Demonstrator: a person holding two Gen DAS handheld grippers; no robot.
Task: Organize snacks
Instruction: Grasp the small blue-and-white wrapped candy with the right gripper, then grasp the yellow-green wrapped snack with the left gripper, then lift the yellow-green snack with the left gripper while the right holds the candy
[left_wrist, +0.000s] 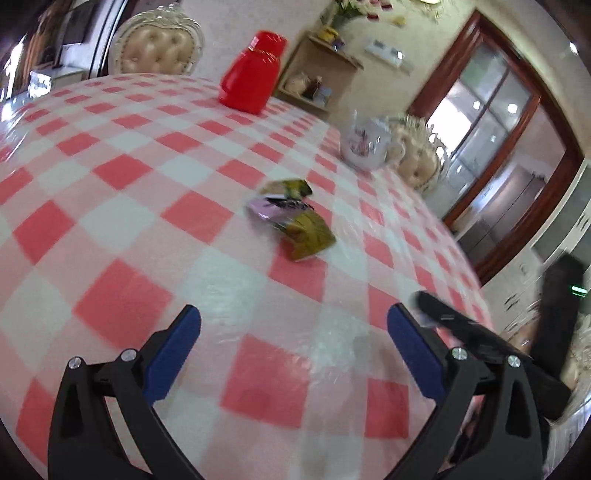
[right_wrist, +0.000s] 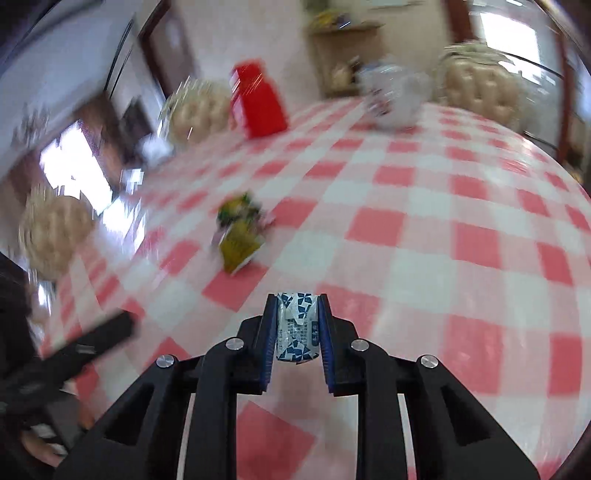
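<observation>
R gripper (right_wrist: 297, 325): jaws nearly closed on a white/blue snack packet (right_wrist: 297, 328), held above the checked tablecloth (right_wrist: 443, 229). L gripper (left_wrist: 293, 332): jaws wide apart, nothing btwn them. Ahead of both, small pile of snack packets (left_wrist: 291, 218) w/ clear cloth in between. Further back: red container (left_wrist: 253, 74), white teapot (left_wrist: 364, 142), tufted chairs (left_wrist: 159, 48) at table edge.

A small white packet with a dark-blue pinwheel print (right_wrist: 297, 326) sits upright, pinched on both sides, raised above the checked cloth. Further out, three snack packets lie bunched together and touching: an olive-yellow one (left_wrist: 309, 232) nearest, a lilac one (left_wrist: 267, 209) behind it, a green-and-yellow one (left_wrist: 290, 187) farthest.
</observation>
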